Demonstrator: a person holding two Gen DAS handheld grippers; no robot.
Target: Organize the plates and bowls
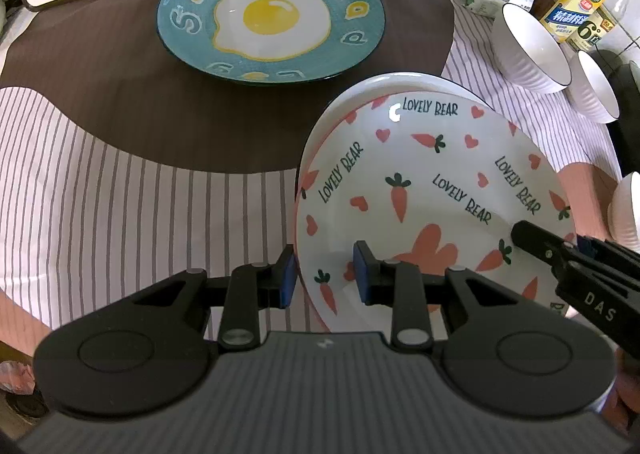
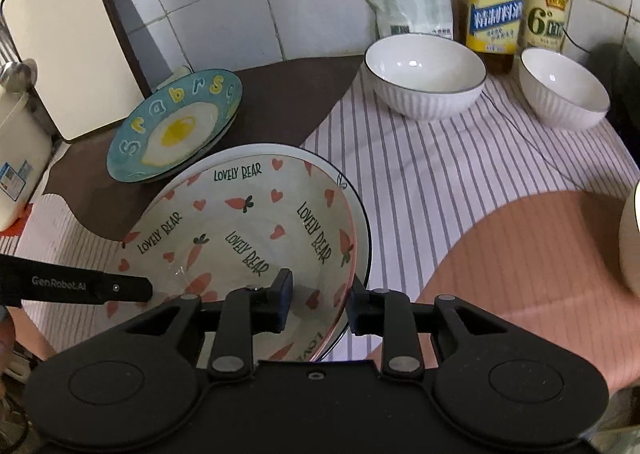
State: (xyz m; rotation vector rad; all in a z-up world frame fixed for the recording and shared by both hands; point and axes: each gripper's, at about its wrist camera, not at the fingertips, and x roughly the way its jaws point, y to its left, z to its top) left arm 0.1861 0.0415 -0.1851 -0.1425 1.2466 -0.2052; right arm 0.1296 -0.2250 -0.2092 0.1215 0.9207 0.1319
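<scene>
The main risk is the carrot bowl (image 1: 420, 173) tipping or sliding: it sits crooked in the plain bowl beneath it (image 1: 360, 87). If one side is let go while the other lifts, it could swing down and knock china on china, or skid across the cloth-covered bench (image 1: 100, 193). The right hand-held gripper (image 2: 318, 304) straddles the carrot bowl's near right rim with its jaws spread, the inner pad clear of the wall, so it carries nothing. The left hand-held gripper (image 1: 325, 274) straddles the near left rim, outer pad against the edge. Whether it truly pinches, I cannot tell. The egg plate (image 1: 272, 13) lies beyond the carrot bowl, apart from it.
</scene>
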